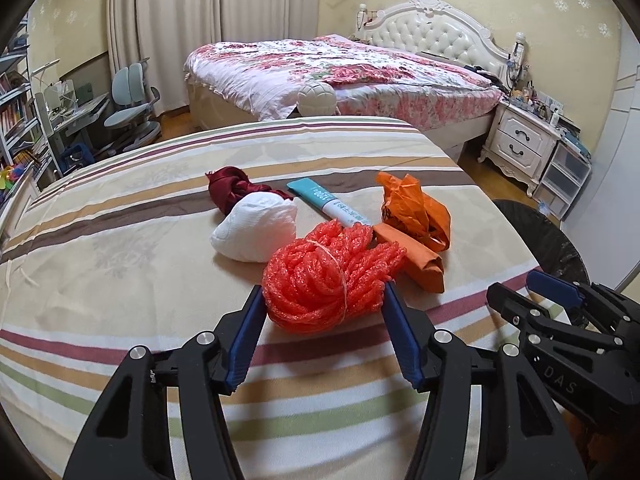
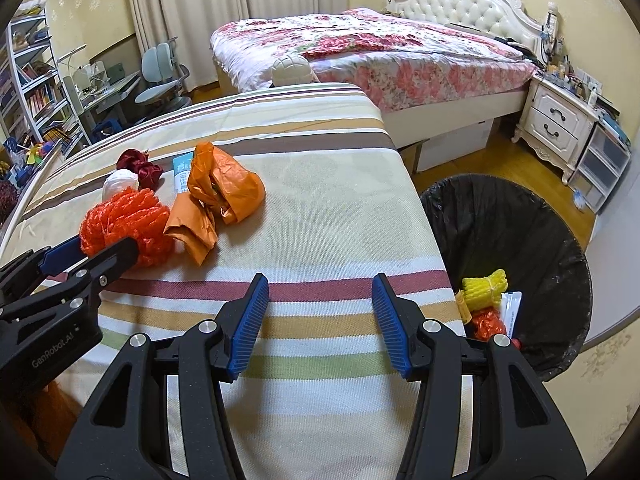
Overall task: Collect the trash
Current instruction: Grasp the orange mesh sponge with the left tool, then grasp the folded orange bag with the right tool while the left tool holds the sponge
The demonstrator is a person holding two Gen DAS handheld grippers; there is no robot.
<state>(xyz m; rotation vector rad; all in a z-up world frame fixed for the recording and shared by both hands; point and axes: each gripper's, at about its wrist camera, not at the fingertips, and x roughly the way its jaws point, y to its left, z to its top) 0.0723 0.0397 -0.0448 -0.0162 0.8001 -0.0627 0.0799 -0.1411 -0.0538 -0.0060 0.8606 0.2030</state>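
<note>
On the striped table cloth (image 1: 120,280) lies a red foam net bundle (image 1: 328,276). My left gripper (image 1: 324,300) is open, its jaws on either side of the bundle's near end. Behind lie a white crumpled wad (image 1: 256,228), a dark red cloth (image 1: 232,190), a teal tube (image 1: 328,200) and orange plastic bags (image 1: 416,216). My right gripper (image 2: 320,292) is open and empty over the table's near right part. A black-lined trash bin (image 2: 512,256) stands right of the table and holds a yellow net (image 2: 484,288) and other trash.
A bed with a floral quilt (image 1: 340,72) stands behind the table, a white nightstand (image 1: 520,140) at its right. A desk, a blue chair (image 1: 132,108) and bookshelves stand at the left. The table edge drops off at the right beside the bin.
</note>
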